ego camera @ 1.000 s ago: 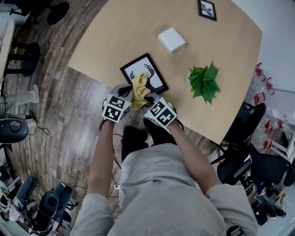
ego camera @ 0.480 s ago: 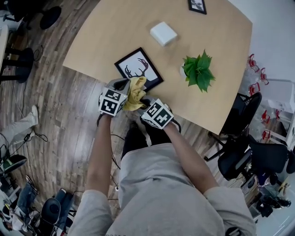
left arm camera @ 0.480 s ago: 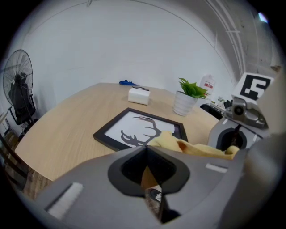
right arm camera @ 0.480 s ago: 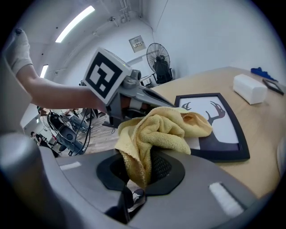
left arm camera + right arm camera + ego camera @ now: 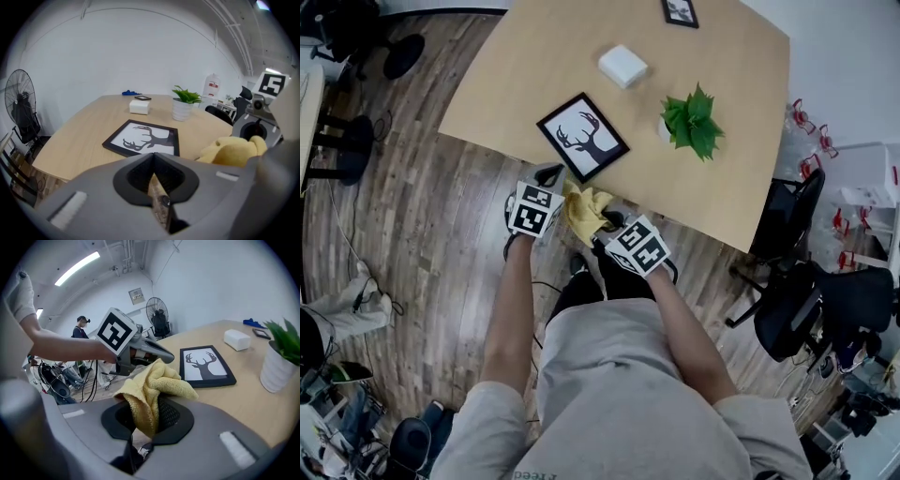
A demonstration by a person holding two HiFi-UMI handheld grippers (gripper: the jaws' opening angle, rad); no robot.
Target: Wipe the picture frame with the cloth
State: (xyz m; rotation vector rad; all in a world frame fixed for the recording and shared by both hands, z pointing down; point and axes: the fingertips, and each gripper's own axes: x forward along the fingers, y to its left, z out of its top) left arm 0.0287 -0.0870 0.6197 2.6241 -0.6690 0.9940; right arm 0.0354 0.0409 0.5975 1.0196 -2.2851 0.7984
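Cloth (image 5: 159, 380) pinched in right gripper (image 5: 145, 427); left gripper (image 5: 156, 185) closed, empty.

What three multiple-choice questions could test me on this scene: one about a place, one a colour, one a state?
1. Where is the deer picture frame? A. flat on the table B. on a shelf C. on a hook
2. What colour is the cloth? A. blue B. yellow C. white
3. What is the right gripper doing? A. open, empty B. shut on the cloth C. shut on a pen

1 A: it lies flat on the wooden top.
2 B: the bunched fabric is yellow.
3 B: its jaws pinch the cloth between them.
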